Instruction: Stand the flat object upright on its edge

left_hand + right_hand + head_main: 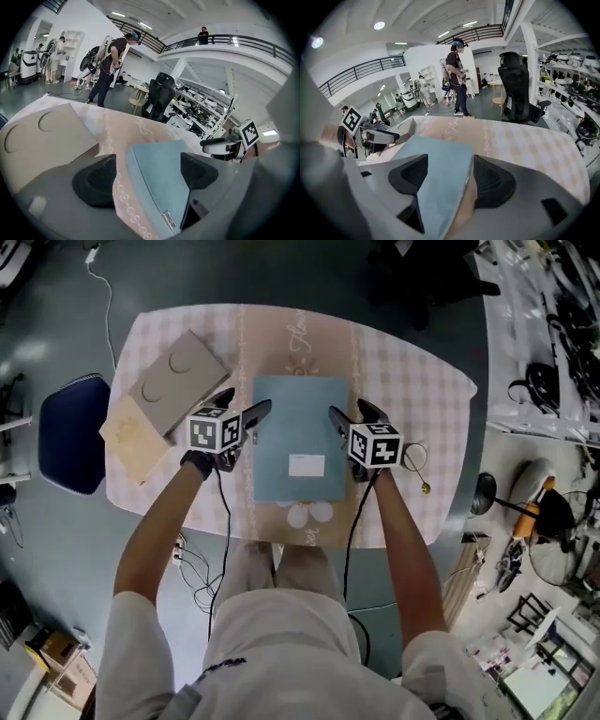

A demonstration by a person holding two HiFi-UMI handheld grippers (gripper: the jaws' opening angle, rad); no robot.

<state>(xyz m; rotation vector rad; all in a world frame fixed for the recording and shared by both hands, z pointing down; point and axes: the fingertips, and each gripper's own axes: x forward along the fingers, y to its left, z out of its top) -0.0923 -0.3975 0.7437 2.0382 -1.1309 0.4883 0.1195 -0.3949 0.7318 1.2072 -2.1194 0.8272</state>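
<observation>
Fingers (96,180) of left gripper (255,423) and right gripper (347,411) spread astride side edges of the flat object (300,442), apparently not pinching; it lies flat on the worktop (422,399), unraised

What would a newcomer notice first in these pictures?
The blue flat object lies flat in the middle of the checked tablecloth. The left gripper and the right gripper are at its left and right edges, each with open jaws astride an edge. Further left, a grey board with two round marks lies partly on a paler board.
</observation>
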